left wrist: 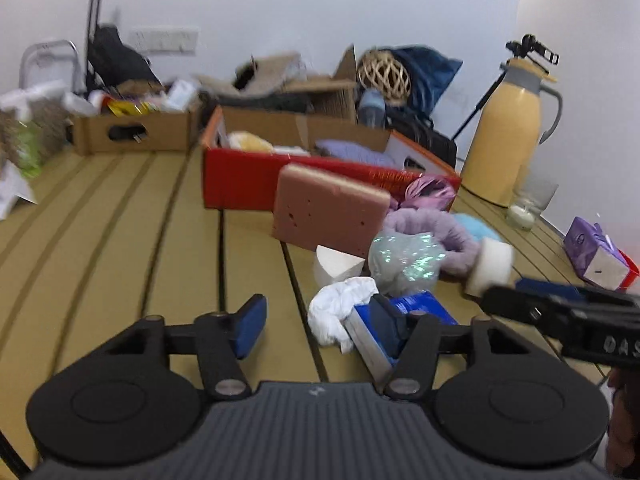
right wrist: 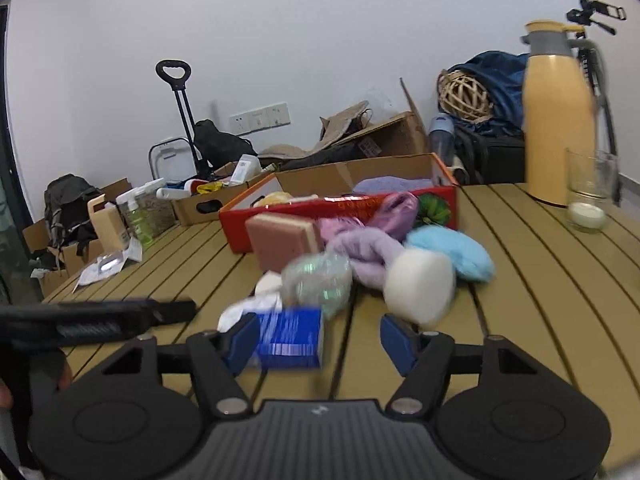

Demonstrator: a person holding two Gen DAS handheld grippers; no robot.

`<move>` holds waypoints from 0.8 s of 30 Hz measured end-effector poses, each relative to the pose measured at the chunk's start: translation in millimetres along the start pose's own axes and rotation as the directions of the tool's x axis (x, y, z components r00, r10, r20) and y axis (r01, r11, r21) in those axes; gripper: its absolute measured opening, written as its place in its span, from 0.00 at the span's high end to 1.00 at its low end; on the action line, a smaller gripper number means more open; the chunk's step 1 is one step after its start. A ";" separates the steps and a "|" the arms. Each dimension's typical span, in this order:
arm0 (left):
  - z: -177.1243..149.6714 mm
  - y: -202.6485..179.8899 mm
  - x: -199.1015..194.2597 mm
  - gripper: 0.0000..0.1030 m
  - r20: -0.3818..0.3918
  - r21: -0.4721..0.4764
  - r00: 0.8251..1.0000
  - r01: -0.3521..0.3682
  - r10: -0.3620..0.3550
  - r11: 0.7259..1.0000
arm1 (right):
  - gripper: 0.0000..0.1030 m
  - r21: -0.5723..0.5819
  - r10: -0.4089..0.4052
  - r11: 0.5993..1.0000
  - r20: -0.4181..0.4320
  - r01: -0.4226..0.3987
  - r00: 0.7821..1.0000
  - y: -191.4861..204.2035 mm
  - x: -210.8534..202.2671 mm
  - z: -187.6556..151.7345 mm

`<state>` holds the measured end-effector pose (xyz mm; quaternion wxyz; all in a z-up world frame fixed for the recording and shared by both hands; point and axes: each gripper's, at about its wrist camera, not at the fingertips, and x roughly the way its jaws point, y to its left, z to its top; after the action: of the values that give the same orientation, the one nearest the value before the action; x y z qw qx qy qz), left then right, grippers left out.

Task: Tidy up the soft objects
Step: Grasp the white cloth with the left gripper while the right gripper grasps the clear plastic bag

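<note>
While both grippers — left (left wrist: 320, 322), right (right wrist: 316, 338) — are held wide open, empty | white sponge (right wrist: 420, 290) is approached | closing required — red box (right wrist: 344, 210) targeted.

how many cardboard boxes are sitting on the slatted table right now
2 on the table: the red box holding soft items mid-table, and a plain brown box behind it to the left. Others may be hidden in the clutter beyond.
</note>
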<state>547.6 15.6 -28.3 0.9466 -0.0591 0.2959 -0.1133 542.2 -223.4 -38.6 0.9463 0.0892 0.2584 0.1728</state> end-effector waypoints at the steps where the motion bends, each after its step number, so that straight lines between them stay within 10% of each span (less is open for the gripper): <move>1: 1.1 1.3 10.6 0.46 -0.018 -0.002 1.000 -0.005 0.005 1.000 | 0.39 -0.009 -0.001 1.000 -0.001 0.001 1.000 0.6 11.7 5.0; 5: 0.6 9.3 34.2 0.62 -0.065 -0.036 0.998 0.013 -0.016 0.999 | 0.47 -0.047 -0.039 0.998 -0.031 0.037 0.999 5.2 59.5 16.9; 7: -0.1 12.5 34.8 0.86 -0.065 -0.048 0.997 0.044 -0.047 0.998 | 0.55 -0.051 -0.040 0.998 -0.055 0.037 0.998 6.4 73.7 13.4; 12: -1.8 12.5 30.3 0.91 -0.021 -0.051 0.997 0.067 -0.069 0.996 | 0.83 -0.064 -0.033 0.998 -0.049 0.030 0.998 10.9 82.4 9.1; 24: 3.0 -12.9 -83.6 0.91 0.161 0.005 0.986 0.036 -0.037 0.999 | 0.95 -0.108 -0.028 0.993 0.110 0.040 0.994 34.1 -11.0 3.7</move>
<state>480.1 24.1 22.2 0.9653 -0.0723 0.2171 -0.1259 525.7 -196.3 -21.5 0.9652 0.0415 0.1984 0.1655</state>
